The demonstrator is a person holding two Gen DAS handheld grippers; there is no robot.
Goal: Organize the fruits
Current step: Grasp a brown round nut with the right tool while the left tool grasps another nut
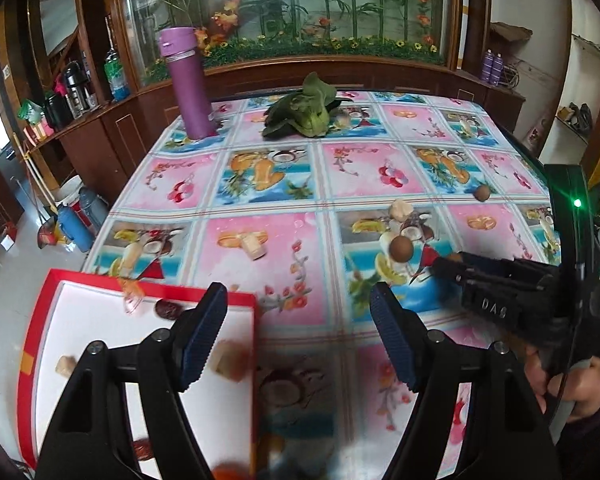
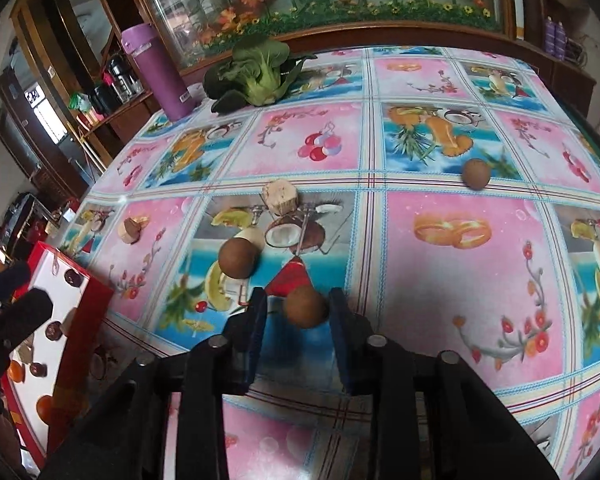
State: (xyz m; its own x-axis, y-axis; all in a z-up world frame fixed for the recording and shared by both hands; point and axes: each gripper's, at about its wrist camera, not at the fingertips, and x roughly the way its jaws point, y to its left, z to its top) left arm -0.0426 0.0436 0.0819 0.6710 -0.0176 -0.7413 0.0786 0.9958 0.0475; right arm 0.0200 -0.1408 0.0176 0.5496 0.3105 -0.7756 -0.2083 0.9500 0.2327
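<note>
Where ribbed tongs (image 2: 298, 312) flank: round brown fruit (image 2: 305, 306).

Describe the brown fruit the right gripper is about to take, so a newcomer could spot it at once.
Start at the tablecloth, on its near half. The right gripper is open around one round brown fruit. Two similar fruits lie farther off; only this one sits between the blue fingers.
</note>
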